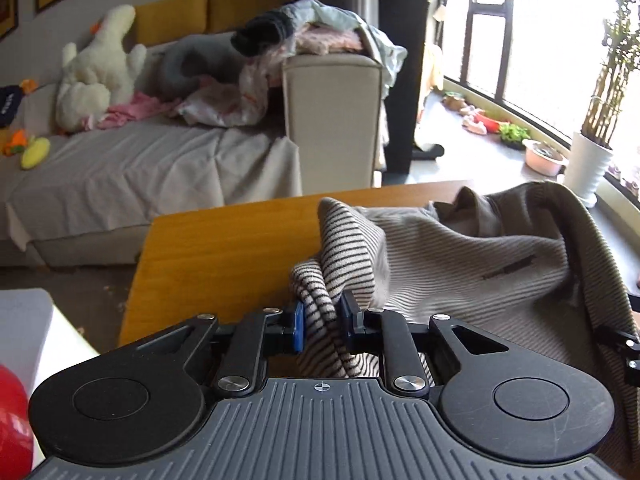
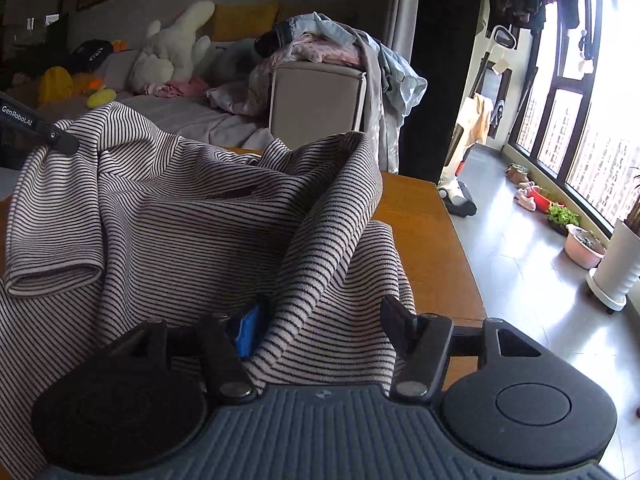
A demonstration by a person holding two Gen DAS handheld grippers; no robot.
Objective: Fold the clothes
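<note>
Left gripper (image 1: 320,322) pinches a bunched edge of the striped shirt (image 1: 440,252), which lies heaped on the wooden table (image 1: 224,248); right gripper (image 2: 324,326) stands wide, cloth draped between its jaws, unpressed.

To fold well, the left should keep the edge taut while the right closes on the matching edge before lifting, so the sleeve doesn't drag. Writing "GenRobot.AI" reads on the other gripper's body at the right view's left edge.
</note>
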